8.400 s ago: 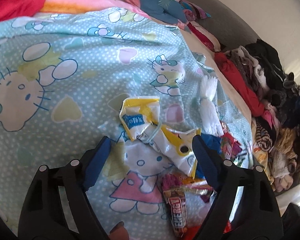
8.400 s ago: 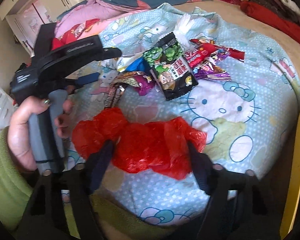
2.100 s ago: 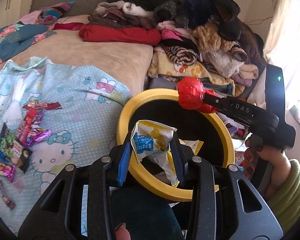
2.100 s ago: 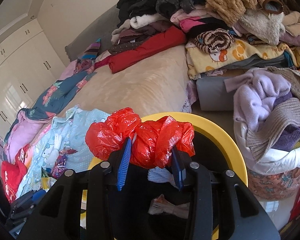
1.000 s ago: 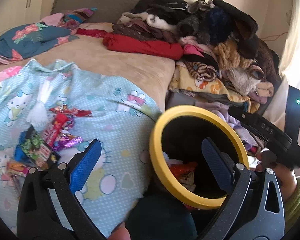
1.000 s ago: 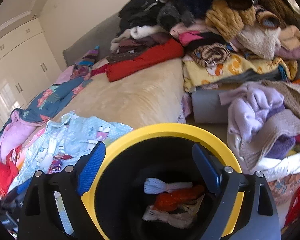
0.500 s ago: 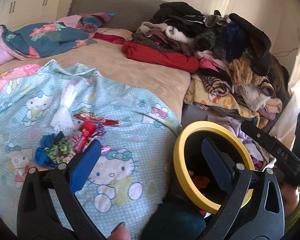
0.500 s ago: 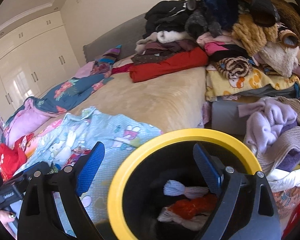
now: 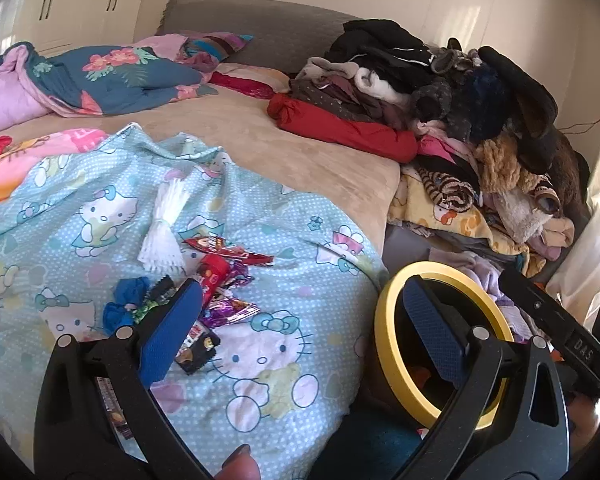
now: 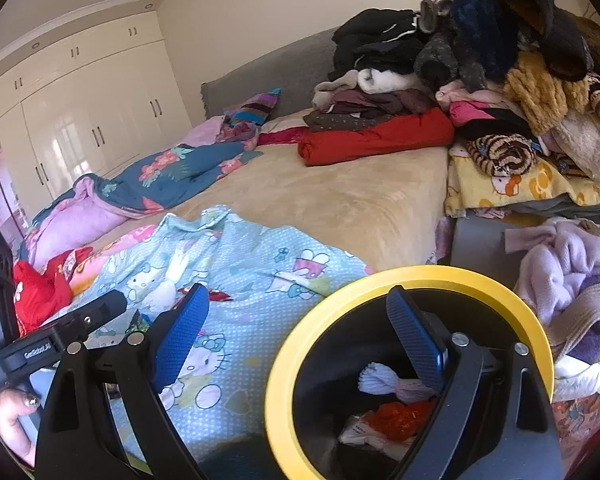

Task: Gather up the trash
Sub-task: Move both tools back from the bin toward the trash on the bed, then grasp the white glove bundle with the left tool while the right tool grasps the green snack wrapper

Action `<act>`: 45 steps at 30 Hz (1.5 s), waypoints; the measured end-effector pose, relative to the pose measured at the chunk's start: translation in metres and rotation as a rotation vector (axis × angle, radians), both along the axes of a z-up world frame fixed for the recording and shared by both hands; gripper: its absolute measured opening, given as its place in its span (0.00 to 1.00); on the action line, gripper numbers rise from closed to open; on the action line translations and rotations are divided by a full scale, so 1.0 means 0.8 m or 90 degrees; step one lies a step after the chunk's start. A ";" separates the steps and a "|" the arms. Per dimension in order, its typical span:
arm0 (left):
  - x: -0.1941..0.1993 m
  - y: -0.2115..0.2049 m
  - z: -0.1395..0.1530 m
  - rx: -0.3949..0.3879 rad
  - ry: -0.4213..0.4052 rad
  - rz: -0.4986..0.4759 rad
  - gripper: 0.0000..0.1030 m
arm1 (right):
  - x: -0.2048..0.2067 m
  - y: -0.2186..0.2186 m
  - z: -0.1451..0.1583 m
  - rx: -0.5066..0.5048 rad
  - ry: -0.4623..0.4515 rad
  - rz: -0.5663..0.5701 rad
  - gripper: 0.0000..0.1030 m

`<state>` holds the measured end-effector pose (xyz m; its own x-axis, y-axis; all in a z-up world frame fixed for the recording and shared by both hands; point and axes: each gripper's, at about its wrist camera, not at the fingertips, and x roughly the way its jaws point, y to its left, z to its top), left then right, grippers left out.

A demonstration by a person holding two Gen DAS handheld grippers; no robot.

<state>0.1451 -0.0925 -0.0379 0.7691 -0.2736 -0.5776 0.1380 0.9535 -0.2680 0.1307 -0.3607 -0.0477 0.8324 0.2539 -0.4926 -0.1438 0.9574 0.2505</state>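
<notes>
A black bin with a yellow rim (image 9: 384,320) (image 10: 404,276) stands beside the bed. Inside it lie a red plastic bag (image 10: 400,416), a white tassel (image 10: 380,380) and a crumpled wrapper. Several snack wrappers (image 9: 220,276), a white tassel (image 9: 164,228) and a blue scrap (image 9: 120,308) lie on the Hello Kitty sheet (image 9: 280,360). My left gripper (image 9: 300,328) is open and empty, between the wrappers and the bin. My right gripper (image 10: 296,328) is open and empty over the bin's left rim.
A tall pile of folded clothes (image 9: 460,100) sits at the right of the bed, above the bin. A blue floral quilt (image 9: 112,76) lies at the far left. A lilac garment heap (image 10: 568,280) is right of the bin. White wardrobes (image 10: 80,120) stand behind.
Both grippers opened and dropped the yellow-white wrapper and the red bag into the bin. Since then both views have swung left, toward the wrappers on the sheet.
</notes>
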 end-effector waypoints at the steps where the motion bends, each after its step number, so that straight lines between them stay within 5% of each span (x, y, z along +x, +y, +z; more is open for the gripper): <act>1: 0.000 0.002 0.000 0.001 -0.001 0.003 0.90 | -0.001 0.002 0.000 0.000 -0.001 0.003 0.85; 27: 0.014 0.097 -0.003 -0.032 -0.003 0.094 0.90 | -0.005 0.120 -0.010 -0.035 0.003 0.138 0.85; 41: 0.042 0.164 -0.018 -0.054 0.025 0.139 0.89 | 0.020 0.203 -0.055 -0.059 0.071 0.229 0.80; 45: 0.059 0.175 -0.031 -0.063 0.052 0.132 0.82 | 0.032 0.225 -0.066 -0.062 0.093 0.250 0.76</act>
<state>0.1926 0.0472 -0.0627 0.7670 -0.1725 -0.6181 -0.0842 0.9279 -0.3633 0.1560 -0.1805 -0.1008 0.6013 0.4840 -0.6358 -0.4711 0.8574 0.2071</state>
